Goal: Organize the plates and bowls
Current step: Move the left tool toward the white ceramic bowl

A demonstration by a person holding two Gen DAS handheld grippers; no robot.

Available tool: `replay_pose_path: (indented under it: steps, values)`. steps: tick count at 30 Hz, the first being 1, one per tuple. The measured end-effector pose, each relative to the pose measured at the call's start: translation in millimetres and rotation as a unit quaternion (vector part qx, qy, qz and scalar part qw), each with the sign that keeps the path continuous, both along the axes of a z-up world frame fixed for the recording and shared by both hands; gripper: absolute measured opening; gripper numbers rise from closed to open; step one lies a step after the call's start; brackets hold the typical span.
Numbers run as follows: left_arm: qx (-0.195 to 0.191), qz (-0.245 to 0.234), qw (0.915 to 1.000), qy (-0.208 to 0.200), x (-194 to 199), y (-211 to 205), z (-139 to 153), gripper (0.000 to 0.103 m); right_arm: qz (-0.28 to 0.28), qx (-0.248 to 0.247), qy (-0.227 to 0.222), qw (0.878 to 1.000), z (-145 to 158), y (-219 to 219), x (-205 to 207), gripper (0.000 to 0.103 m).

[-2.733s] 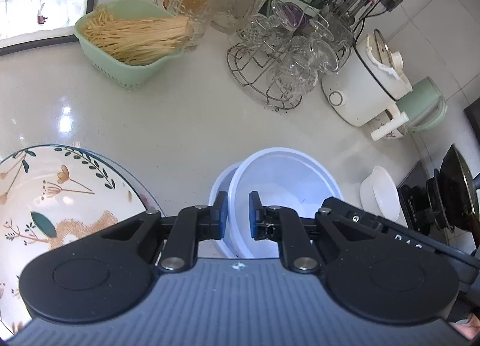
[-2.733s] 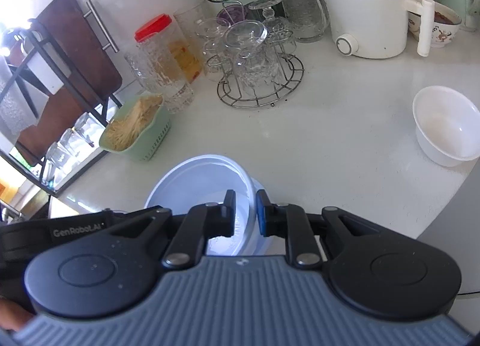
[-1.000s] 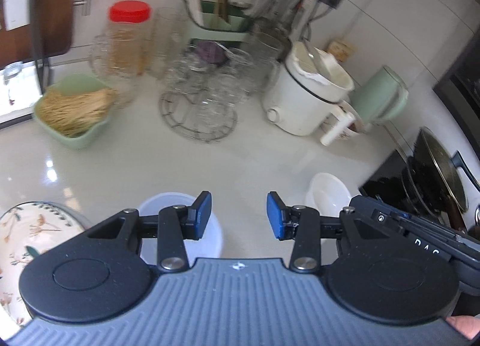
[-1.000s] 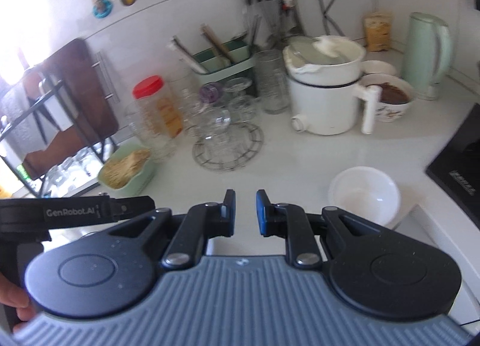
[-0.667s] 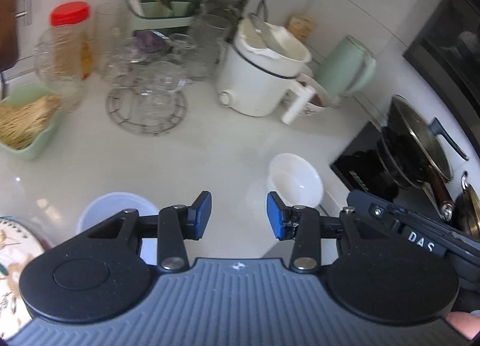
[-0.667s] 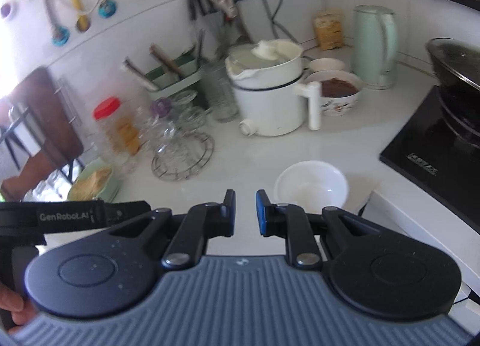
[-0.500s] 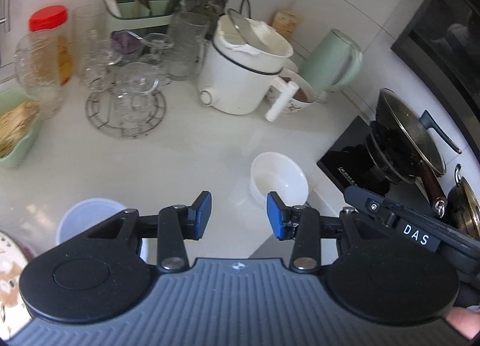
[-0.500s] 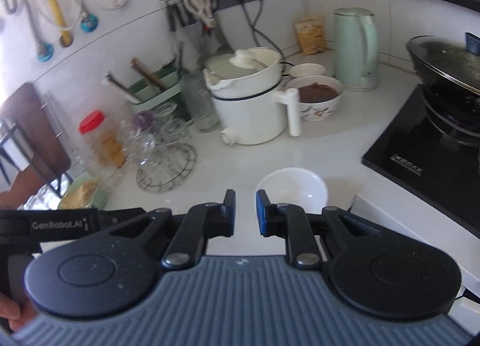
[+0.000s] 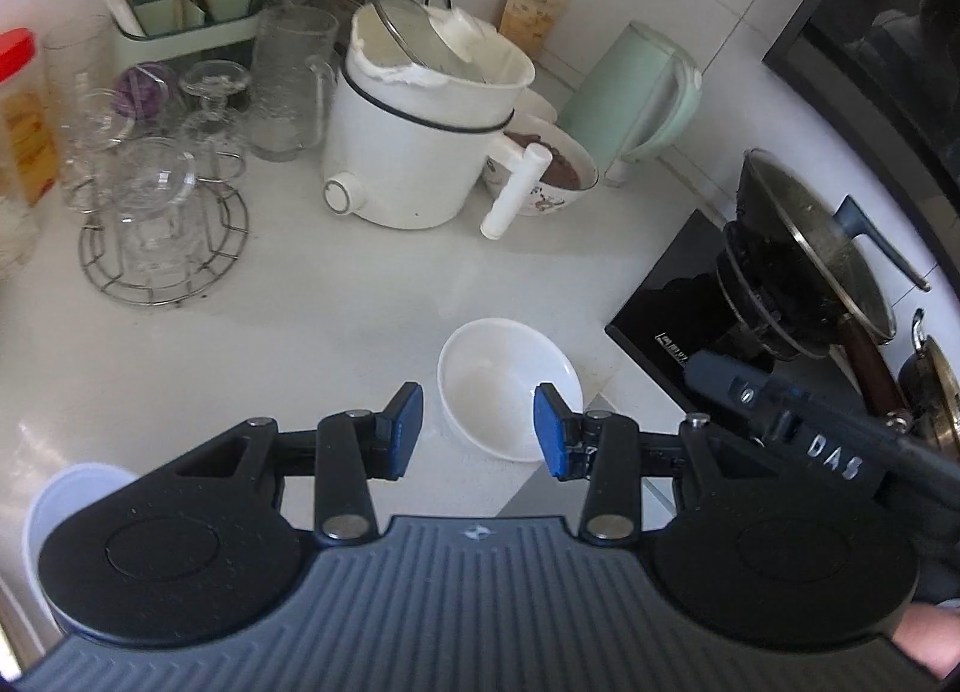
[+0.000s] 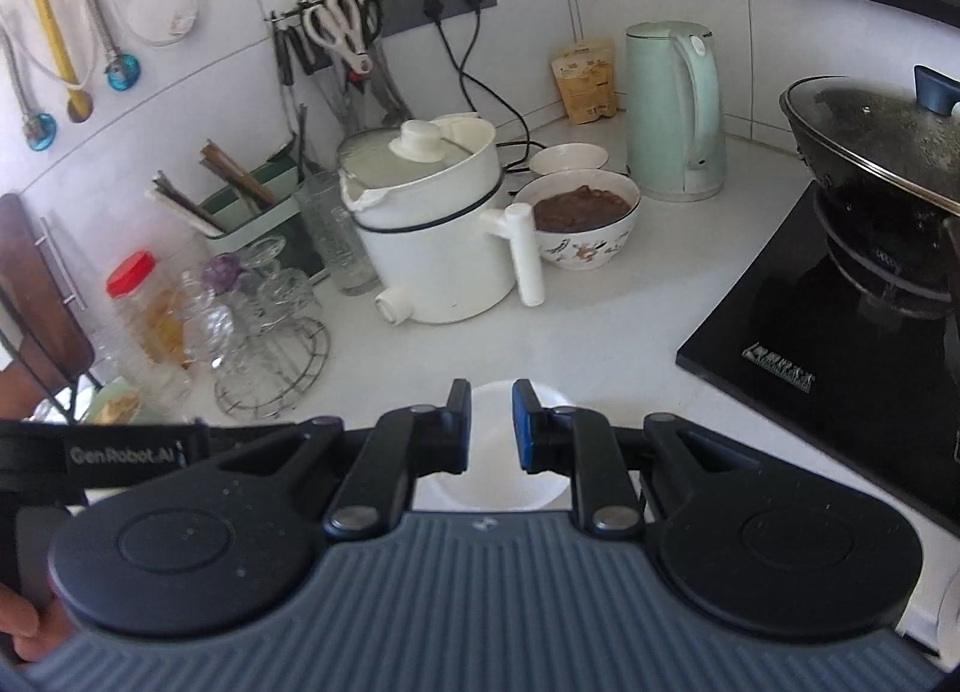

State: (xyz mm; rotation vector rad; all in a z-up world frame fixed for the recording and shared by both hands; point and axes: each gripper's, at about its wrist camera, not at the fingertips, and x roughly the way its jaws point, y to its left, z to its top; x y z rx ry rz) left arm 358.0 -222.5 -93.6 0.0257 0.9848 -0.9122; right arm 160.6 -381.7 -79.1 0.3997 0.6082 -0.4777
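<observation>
Lining up my left gripper (image 9: 477, 428), jaws spread empty, over the white bowl (image 9: 509, 386) near the surface edge, I hold the right gripper (image 10: 491, 428) nearly closed, empty, for rim pinching.

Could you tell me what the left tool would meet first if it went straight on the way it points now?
Most likely the empty white bowl: it lies directly ahead of the open left tool, between its fingers; depth is hard to judge.

The bowl (image 9: 509, 380) is plain white, the kettle (image 10: 673, 107) pale green, the jar lid (image 10: 128, 273) red, the fingers (image 9: 403, 431) blue, the surface (image 9: 300, 326) white.
</observation>
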Motion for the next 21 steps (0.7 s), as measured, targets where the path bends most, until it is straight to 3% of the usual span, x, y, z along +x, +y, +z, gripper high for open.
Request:
replay_pose_path:
  steps: [8, 16, 17, 18, 20, 21]
  values:
    - [0.004, -0.01, 0.9997, 0.024, 19, -47, -24, 0.046, 0.021, 0.01, 0.025, 0.999, -21, -42, 17, 0.019]
    - [0.04, -0.014, 0.9979, 0.048, 39, -78, -47, 0.047, 0.014, 0.047, 0.062, 0.997, -48, -72, 40, 0.019]
    - [0.047, -0.018, 0.9975, 0.051, 41, -82, -51, 0.048, 0.012, 0.05, 0.069, 0.996, -51, -74, 41, 0.021]
    - [0.054, -0.018, 0.9971, 0.051, 42, -85, -55, 0.048, 0.011, 0.054, 0.072, 0.996, -56, -76, 41, 0.032]
    - [0.062, -0.018, 0.9964, 0.054, 45, -89, -64, 0.05, 0.011, 0.061, 0.075, 0.995, -64, -78, 42, 0.043]
    - [0.063, -0.021, 0.9961, 0.057, 47, -91, -68, 0.05, 0.013, 0.062, 0.077, 0.995, -69, -78, 43, 0.042]
